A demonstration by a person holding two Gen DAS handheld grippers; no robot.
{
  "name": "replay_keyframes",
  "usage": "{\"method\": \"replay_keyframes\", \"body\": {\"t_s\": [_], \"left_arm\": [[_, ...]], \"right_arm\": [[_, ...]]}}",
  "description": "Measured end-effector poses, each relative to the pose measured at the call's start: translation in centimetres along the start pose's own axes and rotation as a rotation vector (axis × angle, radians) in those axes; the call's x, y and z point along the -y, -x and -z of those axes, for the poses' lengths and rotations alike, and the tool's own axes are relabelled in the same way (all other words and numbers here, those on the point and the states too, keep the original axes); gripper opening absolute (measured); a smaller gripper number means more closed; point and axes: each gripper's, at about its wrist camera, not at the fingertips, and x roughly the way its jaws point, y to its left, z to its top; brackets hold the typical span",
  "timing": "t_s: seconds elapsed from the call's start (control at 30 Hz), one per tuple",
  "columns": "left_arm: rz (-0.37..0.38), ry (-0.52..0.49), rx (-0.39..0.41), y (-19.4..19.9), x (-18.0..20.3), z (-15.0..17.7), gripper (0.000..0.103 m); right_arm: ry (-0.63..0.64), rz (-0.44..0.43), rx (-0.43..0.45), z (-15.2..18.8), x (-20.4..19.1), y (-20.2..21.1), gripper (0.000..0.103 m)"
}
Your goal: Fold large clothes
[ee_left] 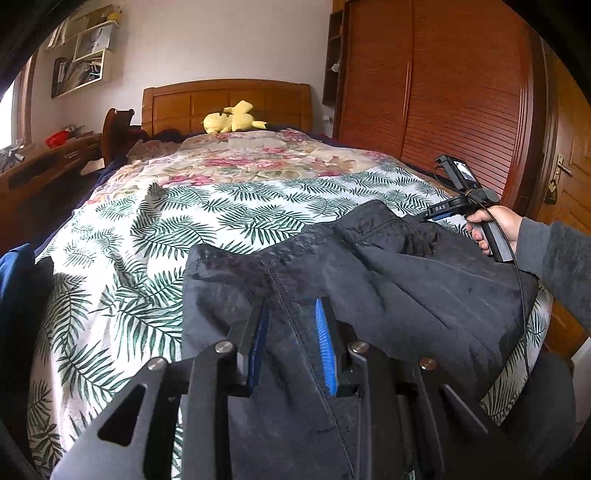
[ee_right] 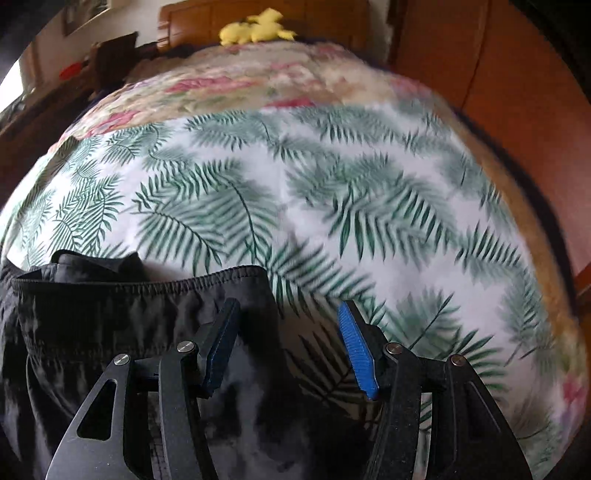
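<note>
Left wrist view: the left gripper [ee_left: 291,343] stands narrowly parted over a seam of the black trousers [ee_left: 388,280], cloth between its blue pads [ee_left: 325,354]; whether they pinch it I cannot tell. The trousers lie on the near part of the palm-leaf bedspread [ee_left: 221,214]. At right, a hand [ee_left: 491,229] holds the right gripper's handle.

Right wrist view: the right gripper [ee_right: 288,343] gapes half open, holding nothing, above the trousers' right edge, waistband [ee_right: 147,284] beyond.

Both wrist views look close down the bed [ee_left: 221,206], sharing the yellow plush [ee_right: 255,31]
</note>
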Motion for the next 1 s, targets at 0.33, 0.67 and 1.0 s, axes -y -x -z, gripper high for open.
{"method": "replay_keyframes", "body": {"t_s": [0.33, 0.67, 1.0], "left_arm": [[0.006, -0.013, -0.016, -0.9, 0.8, -0.1, 0.025], [0.006, -0.016, -0.017, -1.2, 1.0, 0.1, 0.025], [0.013, -0.027, -0.011, -0.9, 1.5, 0.2, 0.025]], "right_arm": [[-0.026, -0.139, -0.091, 0.7, -0.5, -2.5, 0.032], [-0.025, -0.011, 0.207, -0.8, 0.0, 2.6, 0.005], [-0.028, 0.122, 0.168, -0.6, 0.1, 2.3, 0.016]]}}
